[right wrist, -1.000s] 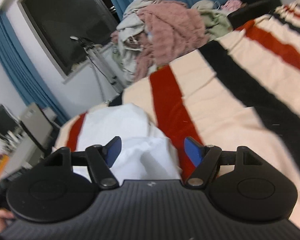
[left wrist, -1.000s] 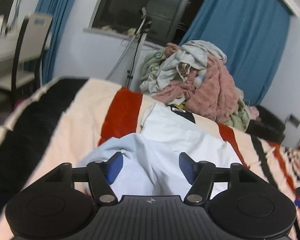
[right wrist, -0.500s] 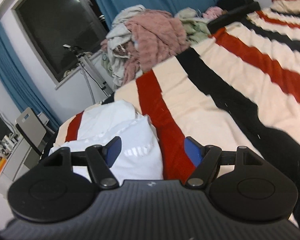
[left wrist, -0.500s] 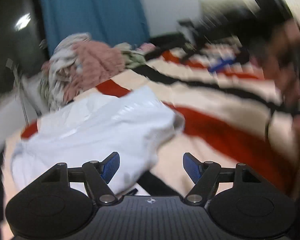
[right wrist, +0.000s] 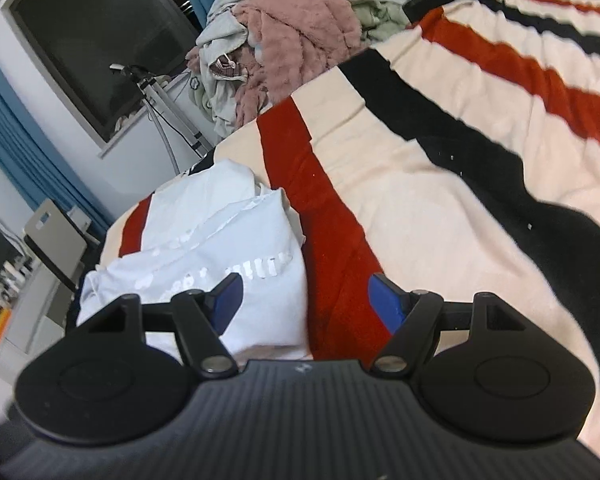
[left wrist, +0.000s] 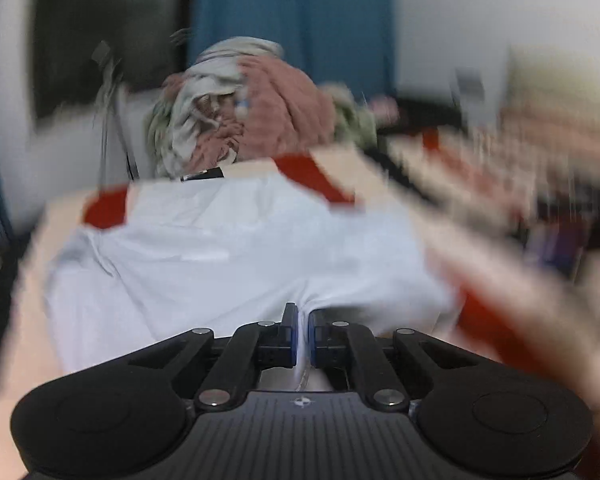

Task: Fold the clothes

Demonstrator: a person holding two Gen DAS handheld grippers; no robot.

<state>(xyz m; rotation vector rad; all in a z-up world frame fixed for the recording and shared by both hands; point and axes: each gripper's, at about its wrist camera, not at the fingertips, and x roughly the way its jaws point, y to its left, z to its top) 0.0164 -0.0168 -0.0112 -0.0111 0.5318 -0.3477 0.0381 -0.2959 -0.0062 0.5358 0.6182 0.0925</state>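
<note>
L gripper (left wrist: 303, 334) just clamped white garment (left wrist: 228, 252); R gripper (right wrist: 306, 300) open

White garment (right wrist: 220, 248) on a cream, red and black striped blanket (right wrist: 440, 184).

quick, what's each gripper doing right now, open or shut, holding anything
Left gripper: jaws have just closed, pinching the near edge of the pale blue-white cotton garment.
Right gripper: open, holding nothing.

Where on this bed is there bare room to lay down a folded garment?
The striped blanket lies bare right of the white garment, across its red and black stripes. Crowded: the clothes pile at the far edge, and the garment's own spot.
</note>
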